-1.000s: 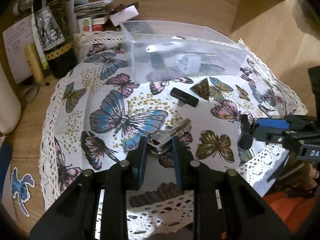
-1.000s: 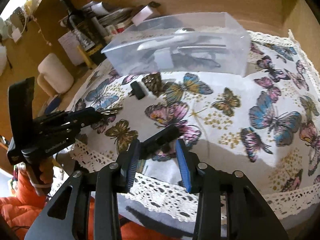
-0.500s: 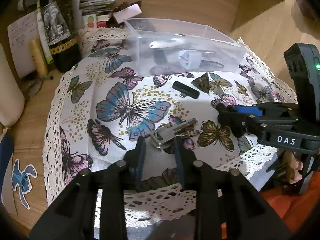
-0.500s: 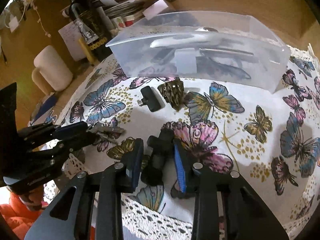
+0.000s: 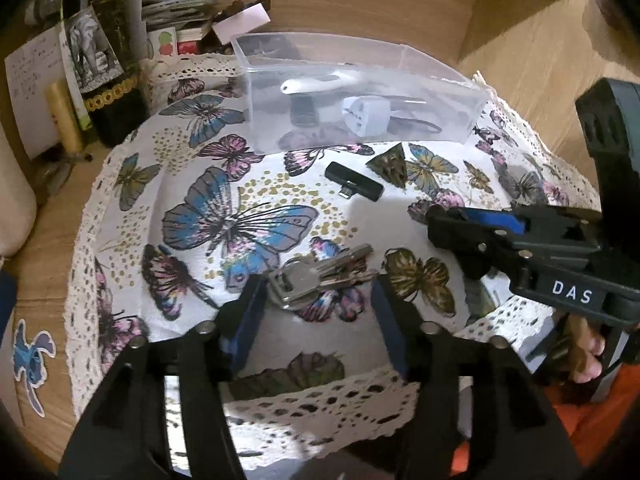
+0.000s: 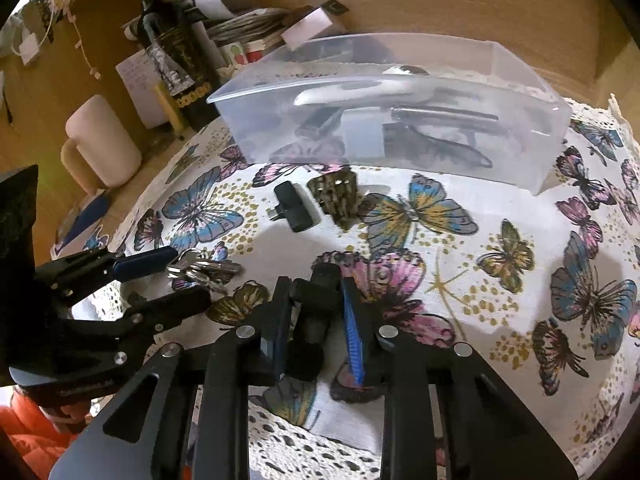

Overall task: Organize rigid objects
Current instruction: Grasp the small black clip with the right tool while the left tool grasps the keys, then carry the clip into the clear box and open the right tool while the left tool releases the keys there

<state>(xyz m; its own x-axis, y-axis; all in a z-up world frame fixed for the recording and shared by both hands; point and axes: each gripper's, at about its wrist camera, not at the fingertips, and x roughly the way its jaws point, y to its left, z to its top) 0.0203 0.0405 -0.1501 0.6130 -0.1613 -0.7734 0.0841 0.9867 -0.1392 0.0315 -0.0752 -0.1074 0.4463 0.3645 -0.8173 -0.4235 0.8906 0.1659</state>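
right wrist view: right tongs (image 6: 314, 320) closing around black adapter (image 6: 316, 316); centre it before lifting
left tongs (image 5: 316, 304): opening; keys (image 5: 320, 276) lie loose between them

A wooden table (image 5: 400, 4) carries a butterfly cloth (image 5: 224, 200), bottle (image 5: 116, 80) and mug (image 6: 100, 140)

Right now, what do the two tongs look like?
Both tongs are made of black plastic with shiny silver screws. The left tongs and right tongs each have two flat fingers with blue pads inside. White letters reading DAS mark the side of the right one. Something orange shows below the tools; it may be clothing.
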